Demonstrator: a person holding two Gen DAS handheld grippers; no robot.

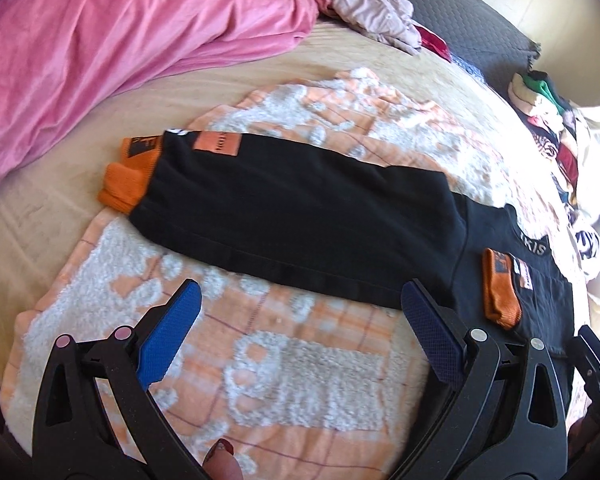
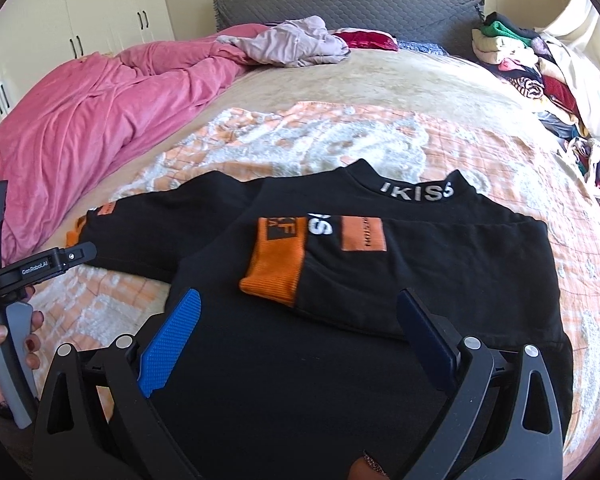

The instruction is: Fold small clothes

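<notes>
The black sweater [image 2: 300, 360] lies flat on the bed [image 2: 380, 80], 1 sleeve [image 2: 360, 280] folded across. Left gripper [image 1: 300, 332] and right gripper [image 2: 300, 332] hover, jaws released.

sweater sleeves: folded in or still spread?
One of each. The right sleeve is folded across the sweater body, cuff on the chest. The left sleeve lies spread out on the blanket.
</notes>
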